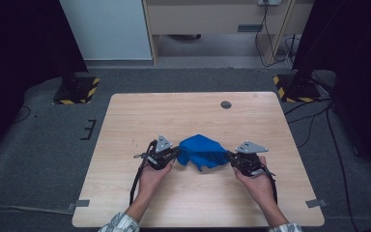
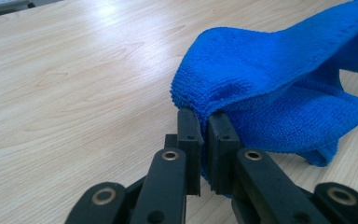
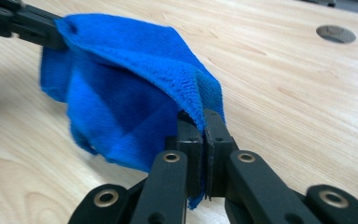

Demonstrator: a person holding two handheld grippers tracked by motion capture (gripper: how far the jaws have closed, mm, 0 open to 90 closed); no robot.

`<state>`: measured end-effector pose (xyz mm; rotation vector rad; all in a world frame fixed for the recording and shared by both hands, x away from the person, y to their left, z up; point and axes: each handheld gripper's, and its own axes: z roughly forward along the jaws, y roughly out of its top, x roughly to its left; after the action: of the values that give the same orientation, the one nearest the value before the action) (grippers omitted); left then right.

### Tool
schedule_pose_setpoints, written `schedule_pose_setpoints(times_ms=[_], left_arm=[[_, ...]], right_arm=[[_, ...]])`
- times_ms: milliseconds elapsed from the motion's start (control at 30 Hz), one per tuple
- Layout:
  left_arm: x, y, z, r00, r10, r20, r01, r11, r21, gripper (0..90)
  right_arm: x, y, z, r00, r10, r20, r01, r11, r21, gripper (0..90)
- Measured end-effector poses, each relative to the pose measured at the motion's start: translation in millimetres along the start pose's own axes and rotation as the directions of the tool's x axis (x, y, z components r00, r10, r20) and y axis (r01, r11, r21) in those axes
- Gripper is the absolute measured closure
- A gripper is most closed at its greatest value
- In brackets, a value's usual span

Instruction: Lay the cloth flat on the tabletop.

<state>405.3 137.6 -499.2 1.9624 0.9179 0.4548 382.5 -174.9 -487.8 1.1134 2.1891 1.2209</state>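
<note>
Pinching the cloth (image 1: 200, 152) by opposite edges, my left gripper (image 2: 204, 128) and right gripper (image 3: 204, 125) lift it above the table (image 1: 174, 116); thin bites could slip if I pull apart.

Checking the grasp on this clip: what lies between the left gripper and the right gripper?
The blue cloth alone spans that stretch, pinched at one end by the left gripper and at the other by the right gripper, sagging toward the table. The high view shows it.
</note>
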Motion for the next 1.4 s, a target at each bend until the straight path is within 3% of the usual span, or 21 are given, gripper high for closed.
schedule_pose_setpoints(times_ms=[367, 467, 667, 733, 833, 900, 933, 1067, 1267, 1400], left_arm=[[-2.8, 4.0, -10.5, 0.9996, 0.005, 0.027, -0.004, 0.9997, -0.022, 85.4], [-4.8, 5.1, -17.7, 0.9995, 0.011, 0.029, -0.01, 0.9996, -0.028, 85.5], [-8.2, 5.9, -40.4, 0.9989, -0.021, 0.042, 0.023, 0.9987, -0.046, 85.9], [-8.9, 8.7, -47.9, 0.998, -0.035, 0.052, 0.039, 0.9973, -0.062, 85.8], [-7.8, 19.3, -53.9, 0.9986, -0.025, 0.046, 0.028, 0.9977, -0.062, 85.8], [-4.4, 25.4, -47.7, 0.9984, -0.018, 0.053, 0.021, 0.9985, -0.05, 85.4], [-1.9, 28.7, -41.4, 0.9966, -0.022, 0.08, 0.025, 0.9986, -0.046, 84.8], [9.7, 34.8, -4.5, 0.9961, -0.028, 0.083, 0.027, 0.9995, 0.019, 83.5], [16.0, 25.4, 31.1, 0.9972, -0.028, 0.069, 0.021, 0.9954, 0.093, 81.7], [15.4, 19.5, 39.1, 0.9967, -0.023, 0.078, 0.016, 0.9958, 0.09, 73.5]], right_arm=[[7.8, 6.2, -13.3, 0.9993, -0.022, -0.03, 0.021, 1.0, -0.023, 88.4], [10.5, 7.7, -17.0, 0.999, -0.028, -0.035, 0.027, 0.999, -0.03, 88.5], [17.5, 8.9, -24.9, 0.9984, -0.013, -0.055, 0.011, 0.999, -0.033, 88.5], [19.7, 11.4, -29.7, 0.9979, -0.01, -0.064, 0.008, 0.999, -0.039, 88.4], [20.7, 17.0, -35.2, 0.9977, -0.017, -0.066, 0.014, 0.999, -0.045, 88.4], [17.0, 21.4, -33.8, 0.998, -0.013, -0.062, 0.01, 0.999, -0.046, 88.3], [14.0, 22.5, -30.5, 0.9983, -0.01, -0.058, 0.008, 0.999, -0.042, 88.3], [-5.1, 17.6, -4.2, 0.9993, 0.0, -0.038, 0.0, 1.0, 0.002, 88.1], [-28.6, 7.9, 19.3, 0.9996, 0.029, -0.006, -0.028, 0.998, 0.055, 87.8], [-37.3, 2.1, 29.1, 0.9993, 0.038, 0.005, -0.039, 0.997, 0.074, 86.0]])
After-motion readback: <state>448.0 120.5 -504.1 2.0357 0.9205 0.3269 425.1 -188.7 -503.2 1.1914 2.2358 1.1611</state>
